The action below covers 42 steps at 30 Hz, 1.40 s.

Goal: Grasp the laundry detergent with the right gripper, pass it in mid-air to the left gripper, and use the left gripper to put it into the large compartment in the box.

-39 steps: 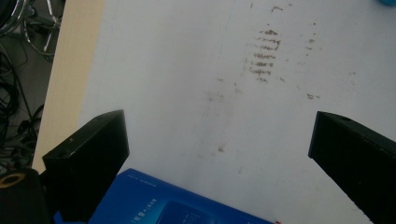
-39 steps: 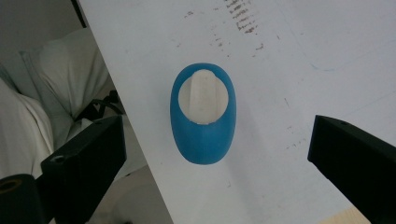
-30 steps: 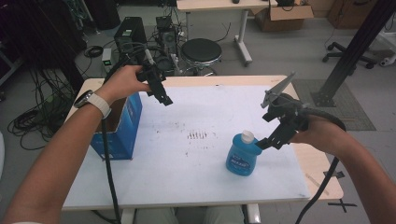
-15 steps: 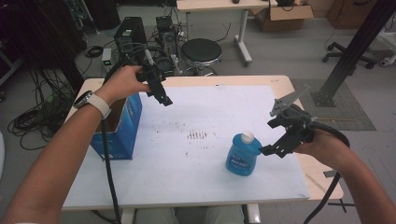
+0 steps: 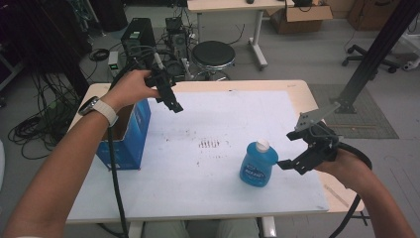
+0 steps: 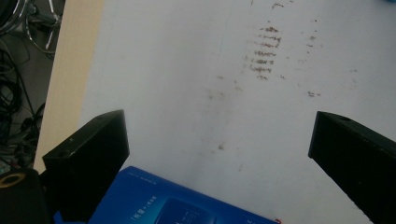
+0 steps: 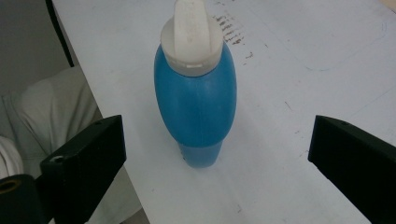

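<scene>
A blue plastic bottle [image 5: 258, 164] with a white cap stands upright on the white table top [image 5: 223, 124], right of the middle. My right gripper [image 5: 291, 163] is just to its right, open, with the bottle [image 7: 196, 93] standing ahead between the spread jaws and apart from them. A blue cardboard box [image 5: 130, 134] stands at the table's left edge. Above the box's far corner my left gripper [image 5: 172, 101] hangs open over the table, with nothing between its jaws. The box's top [image 6: 182, 205] shows just below those jaws.
Brown smudge marks [image 5: 209, 144] lie on the middle of the table top. Behind the table stand a round black stool [image 5: 213, 54], a computer tower [image 5: 136, 37] and tangled cables. A black frame post [image 5: 376, 54] rises at the right.
My right gripper has drawn back from the bottle toward the near right and lower. The bottle stays upright in place. The left gripper has not moved.
</scene>
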{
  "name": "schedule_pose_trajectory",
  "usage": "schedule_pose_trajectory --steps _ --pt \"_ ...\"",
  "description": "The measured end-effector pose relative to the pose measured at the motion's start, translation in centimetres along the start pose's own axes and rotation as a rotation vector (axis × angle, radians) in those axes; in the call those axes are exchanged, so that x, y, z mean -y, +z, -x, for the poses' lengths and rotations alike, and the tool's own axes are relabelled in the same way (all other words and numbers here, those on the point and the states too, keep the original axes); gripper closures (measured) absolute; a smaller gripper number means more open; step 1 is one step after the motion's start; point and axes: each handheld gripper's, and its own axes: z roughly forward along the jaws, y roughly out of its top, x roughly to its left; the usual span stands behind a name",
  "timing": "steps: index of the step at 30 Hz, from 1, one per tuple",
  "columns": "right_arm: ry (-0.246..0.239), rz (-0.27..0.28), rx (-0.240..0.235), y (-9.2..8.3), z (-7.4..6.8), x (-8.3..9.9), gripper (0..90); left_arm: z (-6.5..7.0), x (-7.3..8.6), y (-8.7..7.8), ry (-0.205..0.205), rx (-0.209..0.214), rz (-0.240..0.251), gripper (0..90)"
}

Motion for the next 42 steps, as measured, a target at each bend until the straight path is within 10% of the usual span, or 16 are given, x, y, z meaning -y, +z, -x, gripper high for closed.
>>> schedule_pose_trajectory --steps 42 --pt "0.042 0.164 -0.03 3.6 0.0 5.8 4.4 0.2 -0.1 0.2 0.003 0.0 -0.004 5.6"
